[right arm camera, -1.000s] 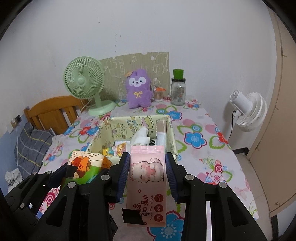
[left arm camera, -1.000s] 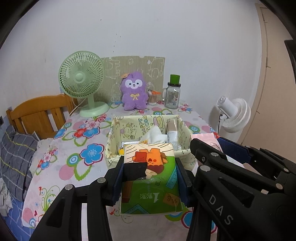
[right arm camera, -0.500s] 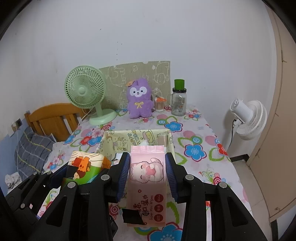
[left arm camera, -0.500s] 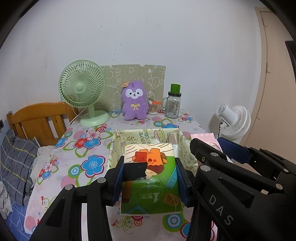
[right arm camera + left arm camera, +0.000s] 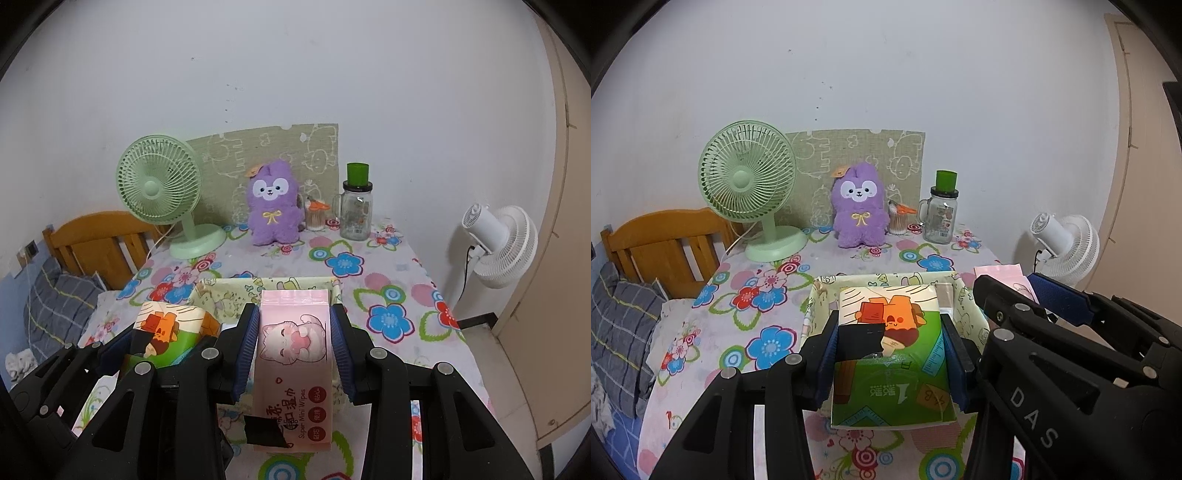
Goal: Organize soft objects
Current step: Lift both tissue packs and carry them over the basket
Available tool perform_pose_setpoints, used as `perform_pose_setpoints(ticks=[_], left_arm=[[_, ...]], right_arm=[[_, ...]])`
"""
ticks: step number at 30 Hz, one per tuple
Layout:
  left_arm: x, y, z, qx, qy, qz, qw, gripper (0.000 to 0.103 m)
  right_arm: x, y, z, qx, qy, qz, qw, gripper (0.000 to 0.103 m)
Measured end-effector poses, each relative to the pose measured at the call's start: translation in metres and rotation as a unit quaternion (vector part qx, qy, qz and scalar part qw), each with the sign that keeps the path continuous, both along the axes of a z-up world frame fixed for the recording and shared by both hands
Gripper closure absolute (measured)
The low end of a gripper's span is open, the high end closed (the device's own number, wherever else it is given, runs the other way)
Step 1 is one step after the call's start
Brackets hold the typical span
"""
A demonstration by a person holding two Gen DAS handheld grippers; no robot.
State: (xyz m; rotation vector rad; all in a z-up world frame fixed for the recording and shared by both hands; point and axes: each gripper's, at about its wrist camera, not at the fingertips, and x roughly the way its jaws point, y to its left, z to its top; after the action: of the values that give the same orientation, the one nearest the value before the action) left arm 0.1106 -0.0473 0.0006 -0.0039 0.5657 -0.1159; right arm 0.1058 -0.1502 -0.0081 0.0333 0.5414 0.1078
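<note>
My left gripper (image 5: 889, 332) is shut on a green and white tissue pack (image 5: 891, 354) with an orange cartoon print, held above the near end of a pale yellow fabric basket (image 5: 964, 295). My right gripper (image 5: 294, 332) is shut on a pink wet-wipes pack (image 5: 293, 354) with a cat drawing, also raised in front of the basket (image 5: 221, 299). Each view shows the other hand's load: the pink pack (image 5: 1001, 271) at the right, the tissue pack (image 5: 166, 332) at the left. A purple plush toy (image 5: 858, 206) sits at the table's far edge. The packs hide what lies inside the basket.
A floral cloth covers the table (image 5: 757, 295). At the back stand a green desk fan (image 5: 750, 192), a glass jar with a green lid (image 5: 942, 214) and a small cup of sticks (image 5: 897, 221). A wooden bed frame (image 5: 661, 243) is left, a white floor fan (image 5: 1063, 243) right.
Both grippers have drawn back and slightly up with their packs still held. The basket now looks smaller and its contents are hidden behind the packs.
</note>
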Motion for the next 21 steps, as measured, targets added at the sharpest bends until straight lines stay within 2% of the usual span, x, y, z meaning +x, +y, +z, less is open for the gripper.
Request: perform_pose_setpoints(ticks=[21], left_arm=[[0.041,-0.001,-0.005,0.004,0.011,0.000,0.9999,0.052]], right_arm=[[0.046,-0.003,-0.004,0.010,0.010,-0.003,1.000,0.061]])
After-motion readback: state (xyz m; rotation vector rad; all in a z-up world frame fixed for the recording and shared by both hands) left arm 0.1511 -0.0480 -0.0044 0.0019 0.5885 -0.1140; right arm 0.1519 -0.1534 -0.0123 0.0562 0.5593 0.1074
